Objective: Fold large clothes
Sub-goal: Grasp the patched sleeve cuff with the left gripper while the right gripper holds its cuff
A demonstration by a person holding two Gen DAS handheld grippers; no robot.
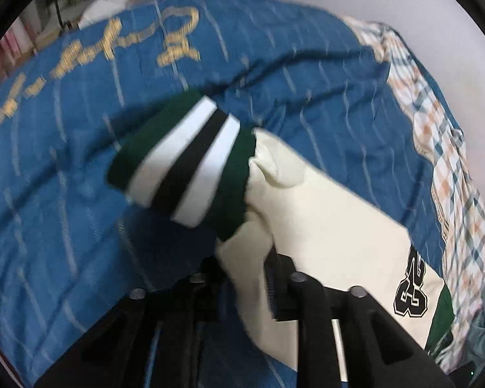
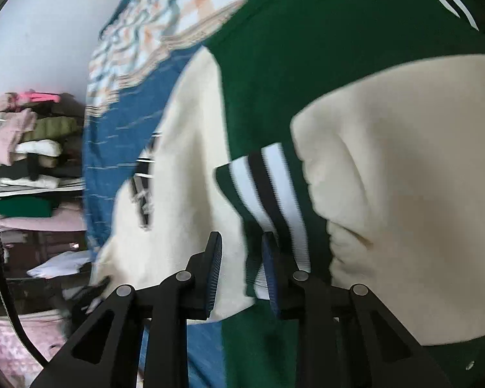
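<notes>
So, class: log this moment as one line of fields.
garment: green-and-cream varsity jacket on blue quilt | left claw: shut on cream sleeve | right claw: around striped cuff

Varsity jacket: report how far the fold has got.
Done: little that shows; the green and cream varsity jacket lies on the blue bedspread, still bulky. In hand: the left tongs pinch a cream sleeve behind its striped cuff; the right tongs sit at the other striped cuff, grip unclear. Left: lay both sleeves across, then fold the body.
</notes>
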